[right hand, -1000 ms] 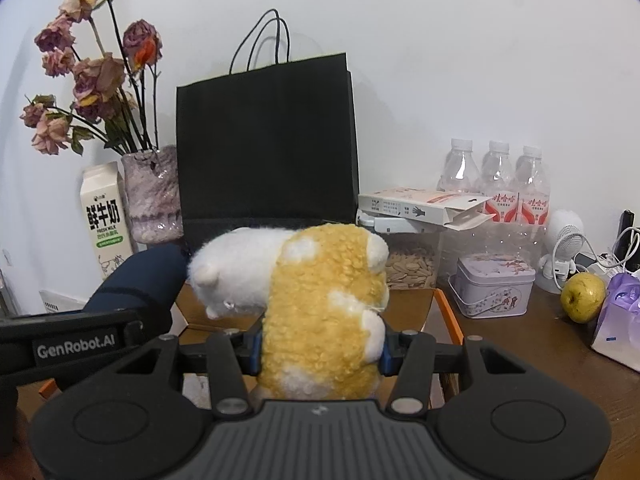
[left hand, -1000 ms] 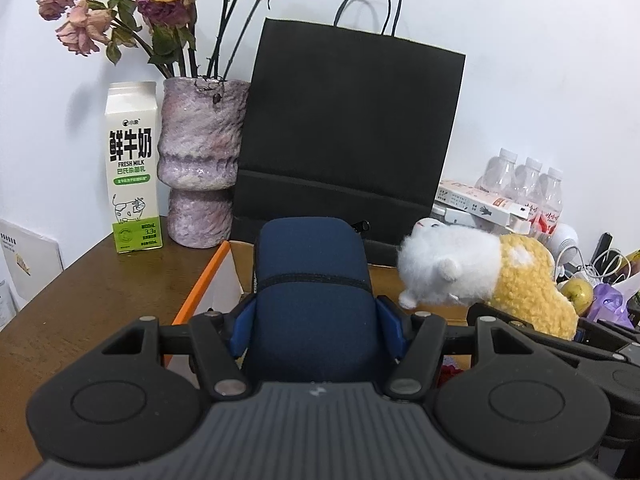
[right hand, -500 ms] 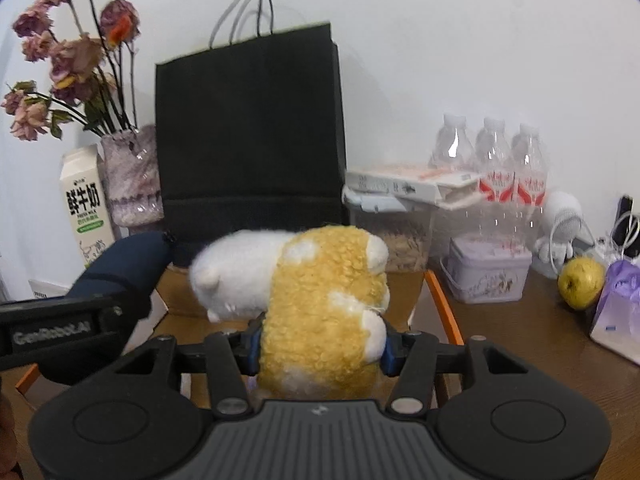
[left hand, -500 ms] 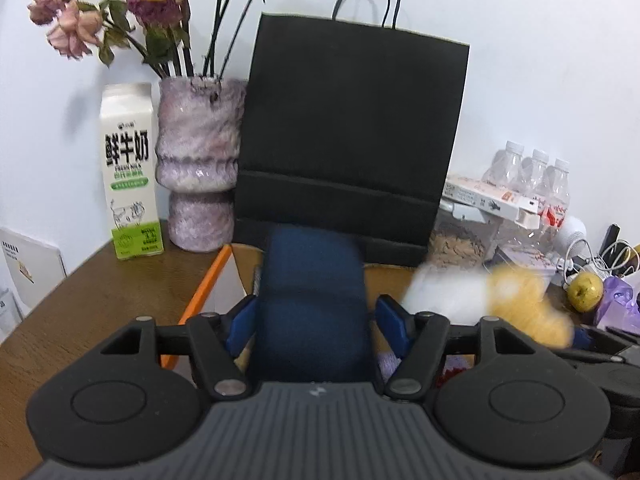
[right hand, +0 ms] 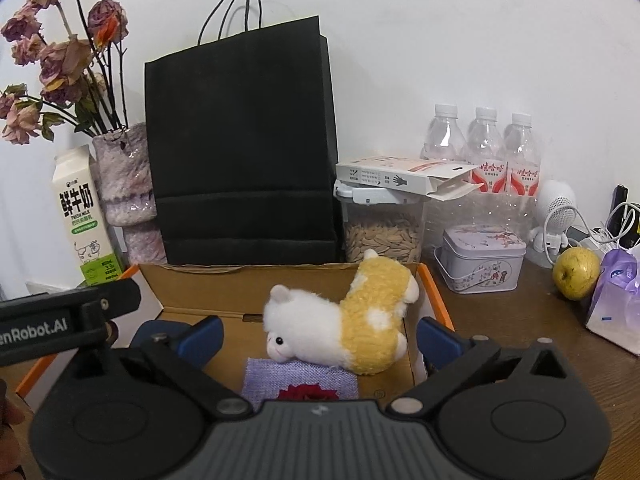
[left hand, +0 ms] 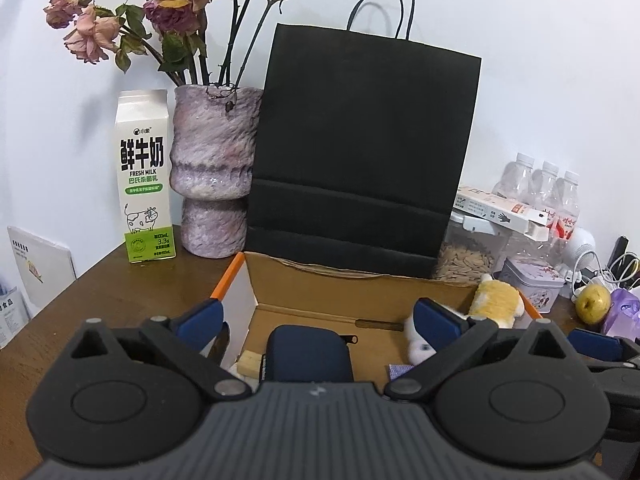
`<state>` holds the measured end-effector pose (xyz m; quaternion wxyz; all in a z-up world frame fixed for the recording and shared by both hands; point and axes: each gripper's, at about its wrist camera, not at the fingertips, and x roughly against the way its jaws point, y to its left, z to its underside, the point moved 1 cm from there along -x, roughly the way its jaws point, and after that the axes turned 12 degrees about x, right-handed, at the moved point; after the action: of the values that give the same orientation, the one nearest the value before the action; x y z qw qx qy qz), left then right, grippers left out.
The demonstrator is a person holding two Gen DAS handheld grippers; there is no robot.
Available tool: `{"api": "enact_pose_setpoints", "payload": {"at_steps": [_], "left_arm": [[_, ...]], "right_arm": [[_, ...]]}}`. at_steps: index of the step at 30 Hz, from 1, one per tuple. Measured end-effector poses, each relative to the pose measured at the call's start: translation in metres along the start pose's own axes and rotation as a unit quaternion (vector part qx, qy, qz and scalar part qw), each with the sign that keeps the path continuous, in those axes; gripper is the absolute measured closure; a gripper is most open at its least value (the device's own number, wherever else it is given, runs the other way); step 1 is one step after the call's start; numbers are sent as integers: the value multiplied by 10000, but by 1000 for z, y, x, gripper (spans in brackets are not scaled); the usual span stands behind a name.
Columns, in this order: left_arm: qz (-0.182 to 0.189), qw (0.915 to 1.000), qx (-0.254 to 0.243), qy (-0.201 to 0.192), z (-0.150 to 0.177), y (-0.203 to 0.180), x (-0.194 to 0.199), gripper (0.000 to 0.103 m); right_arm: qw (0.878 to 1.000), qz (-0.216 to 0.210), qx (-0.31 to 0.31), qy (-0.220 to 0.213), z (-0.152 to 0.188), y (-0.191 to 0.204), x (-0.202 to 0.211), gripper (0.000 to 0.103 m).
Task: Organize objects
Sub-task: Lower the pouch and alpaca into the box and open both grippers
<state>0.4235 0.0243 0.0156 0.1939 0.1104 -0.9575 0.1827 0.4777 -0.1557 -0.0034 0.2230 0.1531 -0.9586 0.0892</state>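
Note:
An open cardboard box [left hand: 344, 286] with orange flap edges sits on the wooden table. A navy zip case [left hand: 308, 354] lies inside it, below my left gripper [left hand: 318, 320], whose jaws are opening and touch nothing. In the right wrist view a white and yellow plush alpaca [right hand: 344, 320] lies on its side in the box [right hand: 224, 284], partly on a purple cloth pouch [right hand: 300, 380]. My right gripper [right hand: 318, 336] hovers above it, jaws opening, with the pads clear of the plush. The alpaca [left hand: 494, 300] also shows at the right of the left wrist view.
Behind the box stand a black paper bag [left hand: 360, 152], a purple vase [left hand: 212, 172] of dried roses and a milk carton [left hand: 144, 176]. To the right are a seed jar [right hand: 382, 220], water bottles [right hand: 484, 148], a tin [right hand: 482, 258], an apple [right hand: 576, 268] and a purple bag [right hand: 618, 300].
Both grippers went from shut to wide open. The navy case dropped out of the left jaws into the box, and the plush alpaca fell from the right jaws into the box.

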Motion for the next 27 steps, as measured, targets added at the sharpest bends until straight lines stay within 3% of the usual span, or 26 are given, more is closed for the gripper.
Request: {"api": "enact_pose_setpoints", "payload": {"at_steps": [27], "left_arm": [[84,9996,84,-237,12,6,31,0]], "right_arm": [[9997,-5,243,-36,6,7,32,0]]}}
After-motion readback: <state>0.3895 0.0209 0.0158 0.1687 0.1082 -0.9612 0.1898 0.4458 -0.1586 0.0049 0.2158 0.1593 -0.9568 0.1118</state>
